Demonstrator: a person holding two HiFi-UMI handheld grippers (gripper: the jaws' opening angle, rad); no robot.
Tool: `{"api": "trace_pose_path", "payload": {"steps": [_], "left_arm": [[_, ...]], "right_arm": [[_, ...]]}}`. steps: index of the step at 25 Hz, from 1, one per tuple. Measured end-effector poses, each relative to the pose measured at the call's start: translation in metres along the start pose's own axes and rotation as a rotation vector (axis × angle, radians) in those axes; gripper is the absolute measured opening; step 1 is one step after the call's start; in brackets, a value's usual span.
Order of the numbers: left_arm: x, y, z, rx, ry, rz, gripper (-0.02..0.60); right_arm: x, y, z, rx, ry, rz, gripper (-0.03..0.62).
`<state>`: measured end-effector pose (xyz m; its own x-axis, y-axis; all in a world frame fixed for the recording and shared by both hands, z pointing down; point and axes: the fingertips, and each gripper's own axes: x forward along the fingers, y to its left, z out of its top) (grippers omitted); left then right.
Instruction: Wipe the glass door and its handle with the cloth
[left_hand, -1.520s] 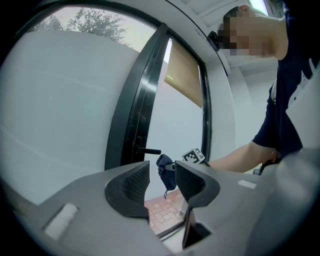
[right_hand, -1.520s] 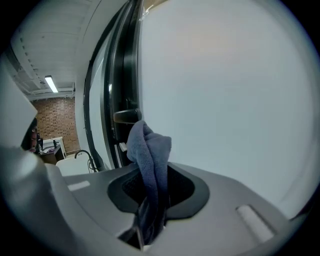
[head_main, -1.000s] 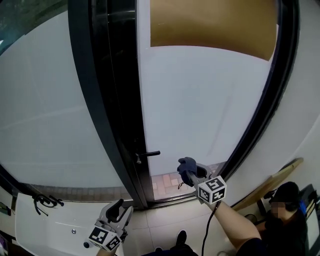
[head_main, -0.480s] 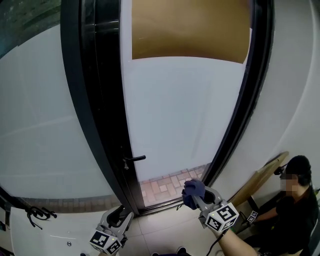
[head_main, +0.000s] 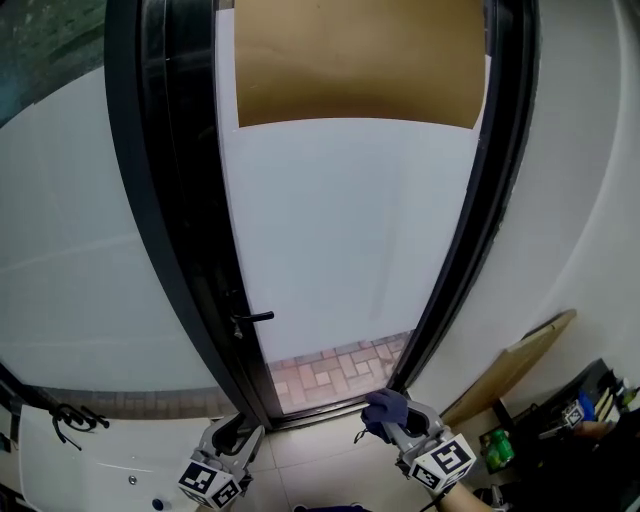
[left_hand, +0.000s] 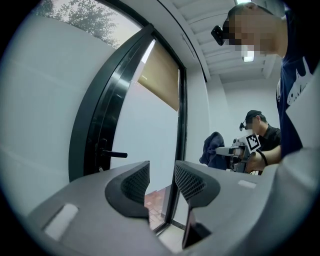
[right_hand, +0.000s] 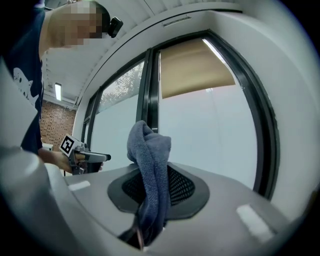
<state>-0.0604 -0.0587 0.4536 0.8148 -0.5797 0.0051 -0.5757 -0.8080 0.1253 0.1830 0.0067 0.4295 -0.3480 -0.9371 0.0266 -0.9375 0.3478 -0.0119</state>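
The frosted glass door (head_main: 345, 240) stands in a black frame, with its black lever handle (head_main: 254, 317) low on the left edge. My right gripper (head_main: 388, 420) hangs below the door's bottom right corner, shut on a dark blue cloth (head_main: 384, 406). In the right gripper view the cloth (right_hand: 150, 165) stands up bunched between the jaws. My left gripper (head_main: 236, 428) is low by the door's left foot, open, with nothing between its jaws (left_hand: 162, 181). From the left gripper view the handle (left_hand: 113, 154) and the cloth (left_hand: 213, 149) both show ahead, well apart from it.
A brown blind (head_main: 360, 60) covers the door's top. Brick paving (head_main: 335, 368) shows through the clear strip at the bottom. A white counter (head_main: 90, 465) with a black cable (head_main: 68, 416) lies at lower left. A brown board (head_main: 510, 368) leans on the right wall beside a green can (head_main: 497, 447).
The door and handle have slid left and up in the head view. My right gripper with the cloth has dropped lower, away from the glass. The seated person at right has left the head view.
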Motion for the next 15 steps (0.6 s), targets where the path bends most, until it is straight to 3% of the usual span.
{"api": "trace_pose_path", "payload": {"steps": [15], "left_arm": [[0.003,-0.032,0.001,0.017,0.021,0.052,0.153]], "right_arm": [[-0.021,-0.017,-0.005,0.029,-0.024,0.035,0.075]]}}
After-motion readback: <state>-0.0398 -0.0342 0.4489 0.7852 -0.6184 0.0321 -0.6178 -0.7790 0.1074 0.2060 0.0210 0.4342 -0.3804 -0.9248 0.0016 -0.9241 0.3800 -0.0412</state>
